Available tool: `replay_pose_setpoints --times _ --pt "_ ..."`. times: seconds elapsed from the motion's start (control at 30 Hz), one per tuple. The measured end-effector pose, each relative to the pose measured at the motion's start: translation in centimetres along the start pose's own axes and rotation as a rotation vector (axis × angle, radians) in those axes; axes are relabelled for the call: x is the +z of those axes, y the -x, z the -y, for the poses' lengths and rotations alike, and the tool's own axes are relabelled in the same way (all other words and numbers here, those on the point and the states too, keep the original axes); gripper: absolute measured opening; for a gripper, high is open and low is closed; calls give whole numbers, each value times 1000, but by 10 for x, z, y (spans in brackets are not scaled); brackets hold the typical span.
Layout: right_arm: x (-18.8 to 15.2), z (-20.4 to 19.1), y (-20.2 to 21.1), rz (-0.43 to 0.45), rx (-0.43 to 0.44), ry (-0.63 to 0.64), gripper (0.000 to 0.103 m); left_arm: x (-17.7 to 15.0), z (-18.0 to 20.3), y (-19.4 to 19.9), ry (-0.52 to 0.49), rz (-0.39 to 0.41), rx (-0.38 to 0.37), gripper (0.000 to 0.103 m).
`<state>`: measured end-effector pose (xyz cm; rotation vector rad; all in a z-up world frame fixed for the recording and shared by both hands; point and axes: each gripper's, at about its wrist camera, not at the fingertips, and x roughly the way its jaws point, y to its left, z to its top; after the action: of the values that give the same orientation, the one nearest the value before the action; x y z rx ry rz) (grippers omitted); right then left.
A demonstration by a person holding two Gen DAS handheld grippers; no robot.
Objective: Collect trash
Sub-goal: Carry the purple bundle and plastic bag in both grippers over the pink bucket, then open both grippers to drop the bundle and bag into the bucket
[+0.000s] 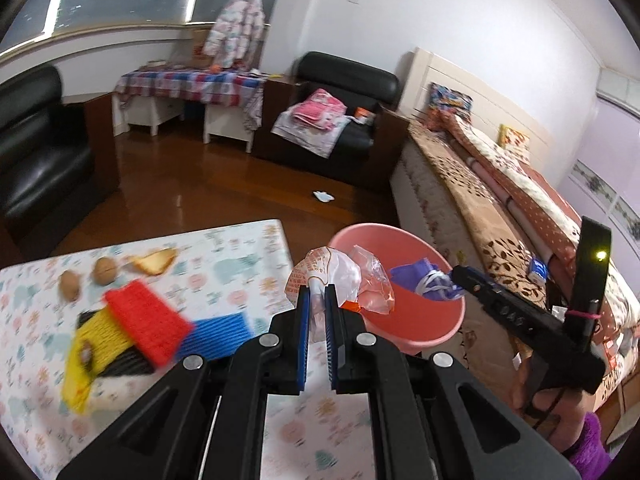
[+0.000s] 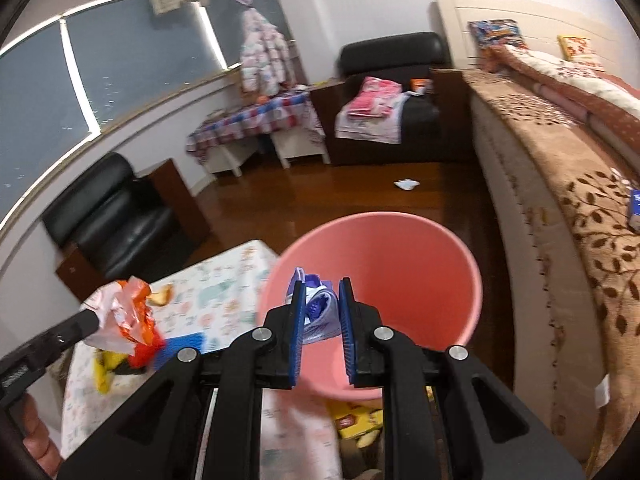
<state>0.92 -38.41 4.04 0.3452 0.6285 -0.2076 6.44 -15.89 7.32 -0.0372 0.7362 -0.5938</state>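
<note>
Left gripper, bottom centre of the left wrist view, is clamping its blue-padded jaws on a crumpled clear plastic wrapper with orange-red print; the jaws are nearly together with the wrapper neck pinched between them. The wrapper is hanging at the near left rim of the round pink plastic bin, which is sitting on the floor centre-right of that frame, between the table and the bed.

Right gripper, bottom centre of the right wrist view, is pinching a crumpled purple-and-white wrapper; its jaws are standing slightly apart, closed on the wrapper. In that frame the purple wrapper is showing against the bin's pink interior, lower centre. In the left wrist view the same wrapper is poking out of the right gripper's black nose over the bin mouth, right of centre.

White table with pastel animal-print cover is filling the lower left of the left wrist view. On it: red, blue, yellow and black foam-mesh pads overlapping in a loose stack, two brown walnuts and a piece of bread towards the far edge.

A small white scrap is lying on the brown wood floor, centre frame, well apart from the bin. Brown leaf-patterned bed is running along the right.
</note>
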Motion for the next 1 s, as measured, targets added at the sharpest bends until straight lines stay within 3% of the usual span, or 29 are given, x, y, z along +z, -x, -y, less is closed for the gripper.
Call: replay_pose_setpoints --times 0.3,0.53,0.73,1.0 --pt "-6 36 -31 -69 -61 -47 17 12 50 -75 -78 -84 -16 7" --pt "-6 48 -50 -109 -69 -66 17 2 54 -129 -89 -171 4 7" --pt "-9 50 -63 -140 -69 -75 17 -8 59 -155 -95 -219 19 7" --pt "-11 52 -69 -149 -114 -76 18 -12 59 -163 -87 -214 35 14"
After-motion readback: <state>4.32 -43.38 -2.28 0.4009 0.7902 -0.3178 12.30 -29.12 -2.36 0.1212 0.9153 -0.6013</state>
